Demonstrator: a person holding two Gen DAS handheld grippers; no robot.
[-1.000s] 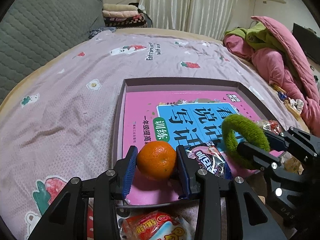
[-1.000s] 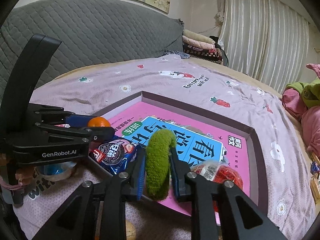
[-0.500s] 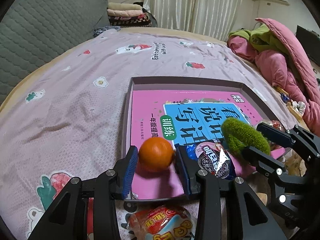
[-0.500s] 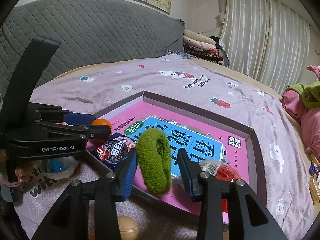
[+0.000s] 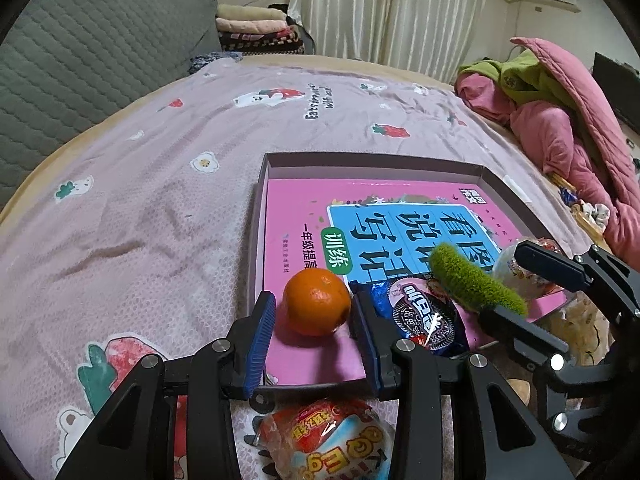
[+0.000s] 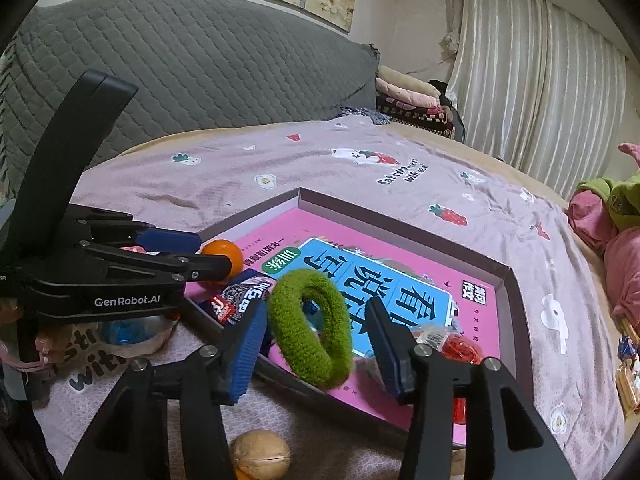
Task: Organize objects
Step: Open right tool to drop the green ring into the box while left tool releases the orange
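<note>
Orange (image 5: 317, 302) sits on the pink book cover inside the shallow tray (image 5: 360, 161), near the tray's near-left corner. It lies between the blue pads of the left gripper (image 5: 314, 320); the pads stand apart, a gap shows on the left side of the fruit, and on the right side contact cannot be told. In the right wrist view the orange (image 6: 224, 254) shows just past the tips of the left gripper (image 6: 200, 256).

Green fuzzy ring (image 6: 310, 330) rests tilted on the near edge of the tray (image 6: 400, 216), leaning over the book (image 6: 400, 292). The right gripper (image 6: 314, 334) has its fingers spread wide on either side of the ring, neither pad pressing it. From the left wrist view the ring (image 5: 476, 282) lies beside the right gripper (image 5: 520, 280).

Cookie packet (image 5: 420, 318), blue and white, lies in the tray between orange and ring, just beside both. A clear-wrapped red snack (image 6: 456, 344) lies in the tray just right of the ring.

Outside the tray, on the pink printed bedsheet (image 5: 160, 180): a red and white snack bag (image 5: 328, 440) under the left gripper, a walnut (image 6: 260, 454) below the right gripper. Grey quilted headboard (image 6: 200, 60) behind, curtains (image 5: 392, 8) at the far side, pink bedding heap (image 5: 560, 128) to the right.
</note>
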